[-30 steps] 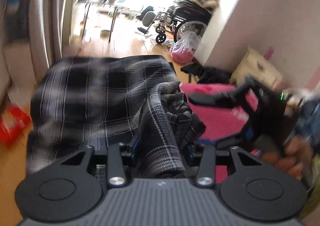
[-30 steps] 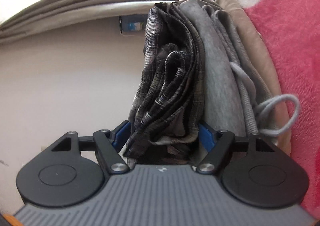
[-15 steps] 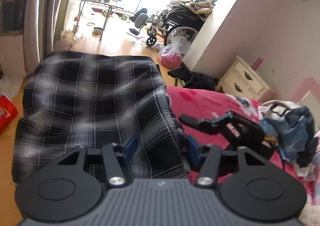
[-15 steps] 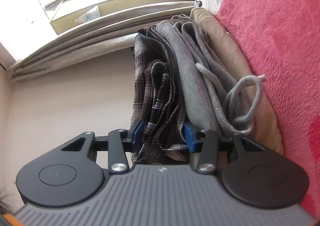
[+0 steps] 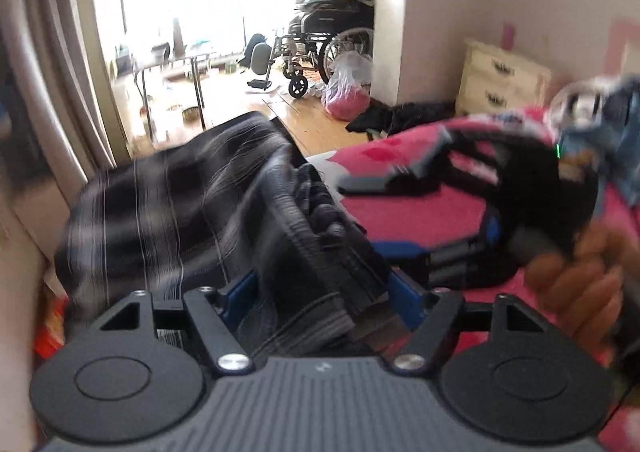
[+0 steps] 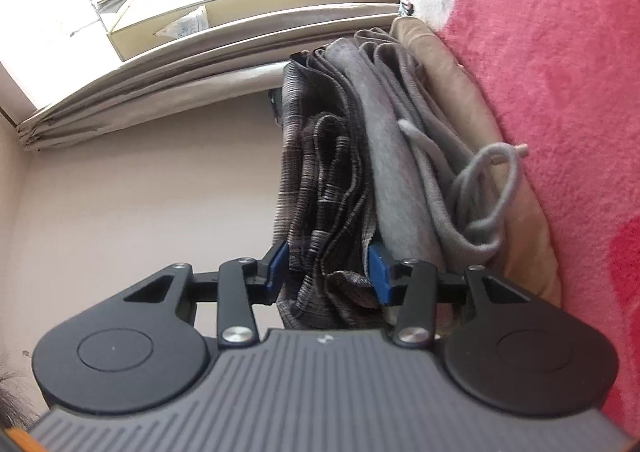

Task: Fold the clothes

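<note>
A black-and-white plaid garment (image 5: 168, 212) hangs bunched and motion-blurred over the edge of the bed. My left gripper (image 5: 320, 292) is shut on a thick fold of it between the blue pads. My right gripper (image 5: 360, 216), held by a hand (image 5: 572, 276), points in from the right over the red blanket (image 5: 420, 212). In the right wrist view the right gripper (image 6: 328, 270) is shut on layered plaid cloth (image 6: 320, 188). That cloth lies against folded grey sweatpants (image 6: 400, 156) with a loose drawstring (image 6: 492, 172) and a tan garment (image 6: 460, 92).
A wheelchair (image 5: 320, 48), a pink bag (image 5: 346, 96) and dark clothing (image 5: 400, 116) stand on the wooden floor beyond the bed. A cream dresser (image 5: 500, 80) is by the wall, with blue denim (image 5: 608, 140) heaped on the right. A curtain (image 5: 52, 72) hangs at the left.
The plaid garment went from spread flat half a second ago to bunched and blurred. The right gripper came nearer the left. Its jaws narrowed on the plaid cloth compared with a second ago.
</note>
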Demonstrator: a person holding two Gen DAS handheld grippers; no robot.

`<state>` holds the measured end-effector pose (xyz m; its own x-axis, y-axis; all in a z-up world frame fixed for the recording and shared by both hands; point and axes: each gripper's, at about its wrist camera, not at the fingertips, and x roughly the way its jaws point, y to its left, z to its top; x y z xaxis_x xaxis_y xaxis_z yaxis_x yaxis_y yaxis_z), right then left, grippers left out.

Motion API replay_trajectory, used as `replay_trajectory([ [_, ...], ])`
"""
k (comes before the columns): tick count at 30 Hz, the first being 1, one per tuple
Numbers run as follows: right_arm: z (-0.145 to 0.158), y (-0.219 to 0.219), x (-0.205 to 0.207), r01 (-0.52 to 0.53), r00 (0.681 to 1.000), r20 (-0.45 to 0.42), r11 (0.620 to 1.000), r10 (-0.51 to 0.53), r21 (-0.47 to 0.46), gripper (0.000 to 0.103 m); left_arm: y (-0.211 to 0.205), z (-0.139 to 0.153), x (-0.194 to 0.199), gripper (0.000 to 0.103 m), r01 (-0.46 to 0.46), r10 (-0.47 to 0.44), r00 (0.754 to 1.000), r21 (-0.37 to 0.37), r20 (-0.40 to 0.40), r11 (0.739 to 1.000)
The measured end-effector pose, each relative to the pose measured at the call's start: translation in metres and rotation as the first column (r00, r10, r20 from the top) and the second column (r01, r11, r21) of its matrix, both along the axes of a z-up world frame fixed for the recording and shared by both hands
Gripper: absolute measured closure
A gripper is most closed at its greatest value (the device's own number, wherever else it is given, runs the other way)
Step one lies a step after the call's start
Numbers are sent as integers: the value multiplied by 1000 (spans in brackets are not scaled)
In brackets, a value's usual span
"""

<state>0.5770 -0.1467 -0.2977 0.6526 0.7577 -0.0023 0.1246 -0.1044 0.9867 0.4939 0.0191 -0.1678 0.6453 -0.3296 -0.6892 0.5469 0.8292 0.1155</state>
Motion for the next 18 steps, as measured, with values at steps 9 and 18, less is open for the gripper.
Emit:
replay_trajectory([
  [9,5,-10,-7,-23,1000,20,999,24,-47,60,-28,-7,-19,54,-12,-11,990,160,144,987],
  [18,5,-22,-32,-43,998,42,990,49,-133,60,9,11,8,74,-119,120,993,-82,16,990],
])
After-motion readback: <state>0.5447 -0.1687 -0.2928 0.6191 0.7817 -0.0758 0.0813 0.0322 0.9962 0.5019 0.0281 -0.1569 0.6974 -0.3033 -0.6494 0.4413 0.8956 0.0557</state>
